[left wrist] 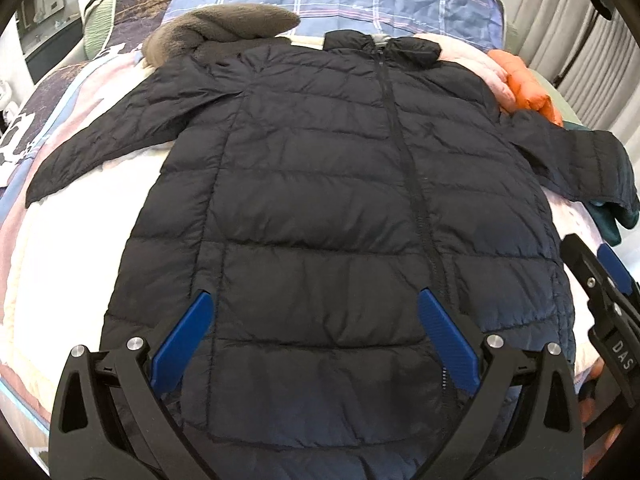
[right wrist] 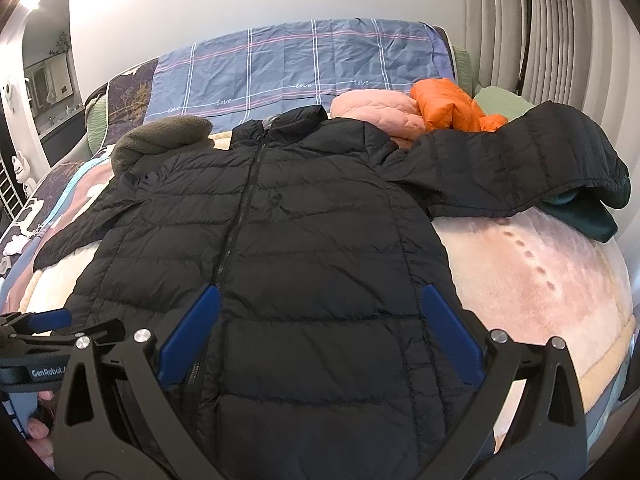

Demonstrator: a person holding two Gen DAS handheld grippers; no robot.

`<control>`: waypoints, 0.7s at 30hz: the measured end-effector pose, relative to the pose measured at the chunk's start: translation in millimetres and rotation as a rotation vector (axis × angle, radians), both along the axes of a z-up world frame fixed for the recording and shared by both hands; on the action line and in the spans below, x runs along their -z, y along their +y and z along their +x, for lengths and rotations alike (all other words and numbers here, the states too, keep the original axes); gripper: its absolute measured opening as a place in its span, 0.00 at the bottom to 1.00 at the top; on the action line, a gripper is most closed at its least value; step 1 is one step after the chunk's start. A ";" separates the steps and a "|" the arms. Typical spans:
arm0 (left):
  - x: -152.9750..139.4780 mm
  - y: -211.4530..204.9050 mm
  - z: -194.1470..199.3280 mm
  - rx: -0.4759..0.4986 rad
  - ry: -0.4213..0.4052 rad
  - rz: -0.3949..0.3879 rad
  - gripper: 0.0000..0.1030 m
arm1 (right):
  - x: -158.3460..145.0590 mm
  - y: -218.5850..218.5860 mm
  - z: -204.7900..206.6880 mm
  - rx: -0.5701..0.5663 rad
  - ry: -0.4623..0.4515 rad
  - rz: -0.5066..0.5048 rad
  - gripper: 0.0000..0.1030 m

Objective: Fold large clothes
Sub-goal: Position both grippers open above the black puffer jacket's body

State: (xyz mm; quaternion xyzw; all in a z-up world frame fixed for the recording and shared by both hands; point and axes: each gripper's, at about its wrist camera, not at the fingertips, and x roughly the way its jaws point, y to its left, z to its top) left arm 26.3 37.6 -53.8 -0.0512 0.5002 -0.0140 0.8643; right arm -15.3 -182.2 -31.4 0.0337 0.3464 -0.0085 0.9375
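Left gripper (left wrist: 316, 300): bottom of frame, jaws spread wide, empty, above jacket hem. Right gripper (right wrist: 320, 292): same, jaws wide apart, nothing held.
Black puffer jacket (left wrist: 320, 184): frame centre, flat, front up, zipped, sleeves out to both sides, on pale blanket (right wrist: 540, 280).
Behind collar: olive fleece item (left wrist: 224, 24) upper left; pink garment (right wrist: 372, 114), orange garment (right wrist: 452, 106) upper right.
Dark teal item (right wrist: 580, 216), poss. under right sleeve end.
Farthest: blue plaid cover (right wrist: 300, 64).
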 end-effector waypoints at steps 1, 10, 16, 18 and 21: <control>0.4 2.3 0.2 -0.010 0.002 0.005 0.99 | 0.6 0.1 -0.4 0.000 0.001 0.001 0.98; 2.5 14.7 -2.2 -0.047 0.008 0.008 0.99 | 2.0 6.2 -0.6 -0.014 0.006 0.000 0.98; 2.6 18.6 -3.8 -0.052 0.004 0.003 0.99 | 1.5 11.8 -1.7 -0.028 0.007 -0.002 0.98; 3.2 20.9 -3.9 -0.057 0.005 -0.001 0.99 | 1.3 13.3 -1.3 -0.034 0.008 -0.003 0.98; 3.7 25.3 -4.8 -0.067 0.006 -0.006 0.99 | 1.0 16.3 -0.5 -0.042 0.010 -0.006 0.98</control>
